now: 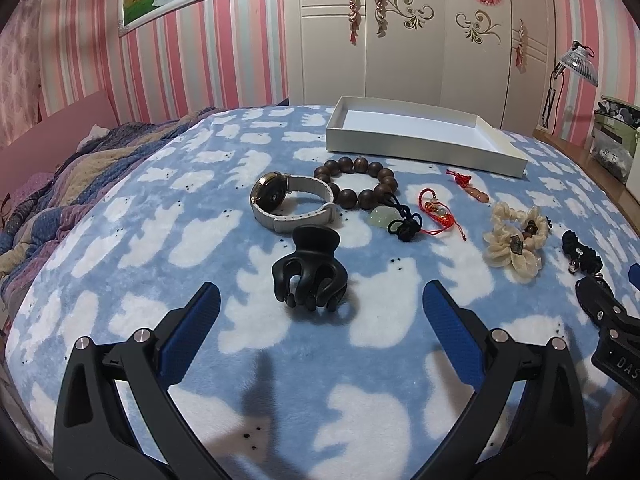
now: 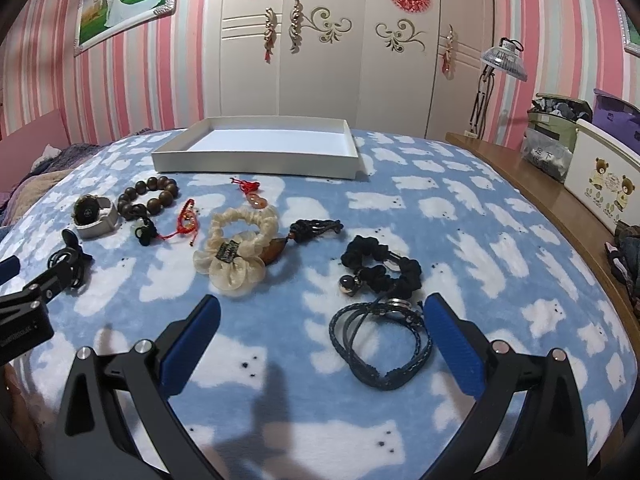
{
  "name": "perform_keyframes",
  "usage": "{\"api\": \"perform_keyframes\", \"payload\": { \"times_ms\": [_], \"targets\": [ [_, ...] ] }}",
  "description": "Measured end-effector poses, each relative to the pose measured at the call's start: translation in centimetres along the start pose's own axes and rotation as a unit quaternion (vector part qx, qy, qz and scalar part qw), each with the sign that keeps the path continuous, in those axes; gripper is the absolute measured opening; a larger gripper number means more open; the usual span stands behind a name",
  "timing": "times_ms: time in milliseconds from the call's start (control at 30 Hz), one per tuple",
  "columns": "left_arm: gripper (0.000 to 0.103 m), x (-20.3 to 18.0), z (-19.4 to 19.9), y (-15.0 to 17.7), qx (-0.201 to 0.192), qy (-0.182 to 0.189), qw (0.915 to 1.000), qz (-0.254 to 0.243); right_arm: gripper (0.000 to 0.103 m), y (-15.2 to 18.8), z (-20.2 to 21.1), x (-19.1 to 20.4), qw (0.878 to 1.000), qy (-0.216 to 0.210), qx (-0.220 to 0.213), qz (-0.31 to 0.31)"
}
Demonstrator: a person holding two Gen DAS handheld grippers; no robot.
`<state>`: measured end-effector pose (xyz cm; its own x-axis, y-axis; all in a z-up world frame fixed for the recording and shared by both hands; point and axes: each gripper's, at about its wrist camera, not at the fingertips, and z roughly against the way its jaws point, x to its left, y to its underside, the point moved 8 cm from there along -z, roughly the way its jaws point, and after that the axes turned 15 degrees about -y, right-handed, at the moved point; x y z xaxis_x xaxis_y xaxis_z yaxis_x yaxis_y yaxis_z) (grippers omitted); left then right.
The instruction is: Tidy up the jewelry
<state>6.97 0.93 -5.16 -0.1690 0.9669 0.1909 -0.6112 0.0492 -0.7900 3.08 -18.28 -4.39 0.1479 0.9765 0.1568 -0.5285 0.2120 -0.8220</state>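
Jewelry lies scattered on a blue blanket with white bears. My left gripper is open, just short of a black hair claw clip. Behind it lie a white-strap watch, a brown bead bracelet, a red cord bracelet, an orange pendant and a cream flower scrunchie. My right gripper is open above the blanket. A dark braided cord bracelet lies by its right finger, with a black scrunchie behind. An empty white tray sits at the back.
A wooden bedside ledge runs along the right with boxes and bags. A lamp stands at the back right. White wardrobe doors are behind the bed. A rumpled quilt lies at the left.
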Motion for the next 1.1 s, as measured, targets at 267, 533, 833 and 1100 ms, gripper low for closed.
{"api": "perform_keyframes", "payload": {
  "times_ms": [267,533,833,1100],
  "targets": [
    [0.100,0.1,-0.2,0.1,0.005,-0.001,1.0000,0.000,0.101,0.0,0.1,-0.5,1.000,-0.007,-0.004,-0.014],
    [0.100,0.2,-0.5,0.3,0.018,0.004,0.9998,0.005,0.101,0.0,0.2,-0.6,1.000,-0.006,-0.007,-0.021],
    [0.100,-0.2,-0.1,0.5,0.012,0.006,0.9999,-0.006,0.101,0.0,0.1,-0.2,1.000,-0.021,-0.004,-0.014],
    [0.100,-0.1,0.7,0.2,-0.004,0.010,0.9998,-0.017,0.101,0.1,0.2,-0.1,1.000,-0.012,-0.002,-0.010]
  ]
}}
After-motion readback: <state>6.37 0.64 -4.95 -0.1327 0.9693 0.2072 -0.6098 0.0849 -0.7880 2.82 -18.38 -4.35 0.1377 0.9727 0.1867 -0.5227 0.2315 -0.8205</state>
